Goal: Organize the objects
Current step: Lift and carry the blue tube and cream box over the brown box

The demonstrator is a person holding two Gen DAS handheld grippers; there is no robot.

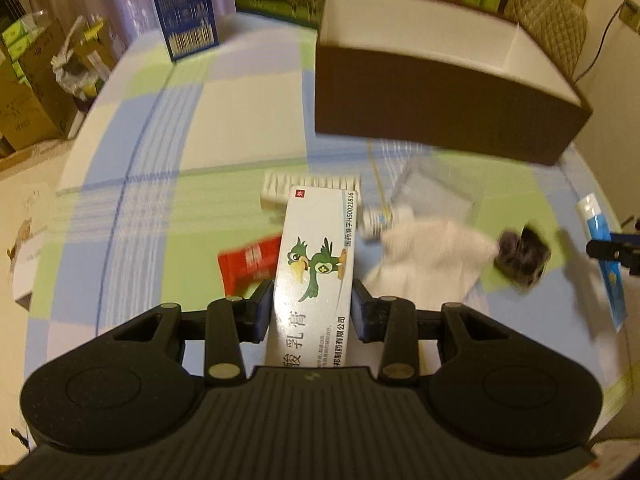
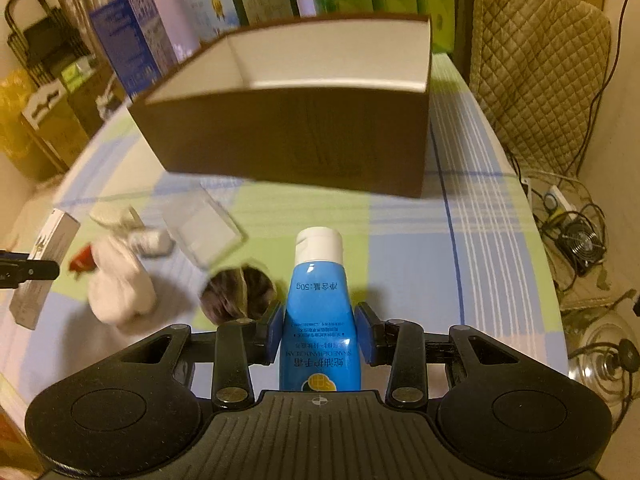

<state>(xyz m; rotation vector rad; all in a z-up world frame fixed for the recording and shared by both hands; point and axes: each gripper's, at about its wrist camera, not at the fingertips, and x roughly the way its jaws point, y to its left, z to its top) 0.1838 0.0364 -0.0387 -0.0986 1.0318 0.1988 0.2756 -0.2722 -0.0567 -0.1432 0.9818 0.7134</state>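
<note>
Your left gripper (image 1: 312, 308) is pinching the white ointment carton (image 1: 316, 264) w/ the green parrot print — pads tight on both long sides, carton pointing fwd above the checked tablecloth (image 1: 160, 128). Your right gripper (image 2: 320, 328) is clamped on the blue hand cream tube (image 2: 318, 308), white cap fwd. The brown storage box (image 2: 288, 136) sits open ahead of both. On the cloth near it: white sock (image 1: 428, 264), dark rolled sock (image 1: 520, 254), red packet (image 1: 248, 268), clear plastic case (image 2: 204, 232) — all blurred.
</note>
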